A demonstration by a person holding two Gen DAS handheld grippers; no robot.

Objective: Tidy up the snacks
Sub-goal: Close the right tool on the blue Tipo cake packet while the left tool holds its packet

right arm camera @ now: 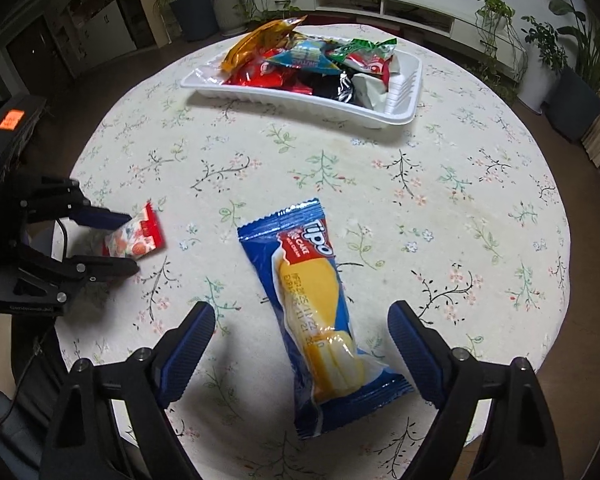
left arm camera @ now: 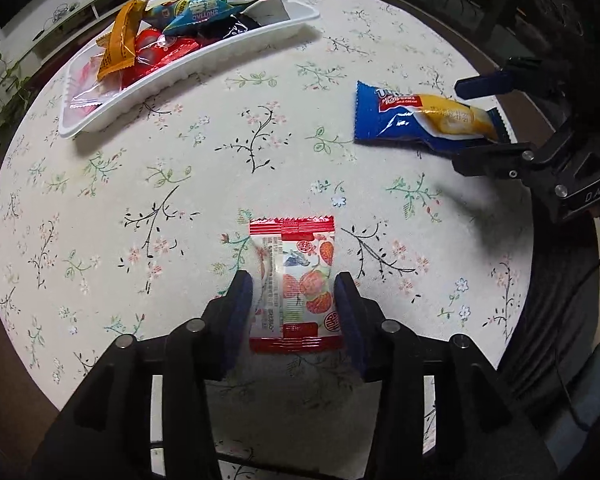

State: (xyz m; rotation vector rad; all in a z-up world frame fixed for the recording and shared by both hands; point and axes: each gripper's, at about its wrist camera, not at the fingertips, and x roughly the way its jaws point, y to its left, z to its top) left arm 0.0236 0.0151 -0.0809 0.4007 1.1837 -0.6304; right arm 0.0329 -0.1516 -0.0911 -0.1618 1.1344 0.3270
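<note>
A small red-and-white snack packet (left arm camera: 292,280) lies flat on the floral tablecloth between the fingers of my left gripper (left arm camera: 294,280). The pads stand along its two long edges without squeezing it, so that gripper is open. In the right wrist view a gap shows between the packet (right arm camera: 136,238) and the lower finger. A long blue cake packet (right arm camera: 320,308) lies on the cloth. My right gripper (right arm camera: 300,310) is wide open, with one finger to each side of the packet's near half and both clear of it. A white tray (right arm camera: 300,104) holds several snacks.
The round table (left arm camera: 100,208) has its edge close behind both grippers, with dark floor beyond. The white tray (left arm camera: 160,86) sits at the far side, piled with wrappers. Potted plants (right arm camera: 500,16) and a low white shelf stand past the table.
</note>
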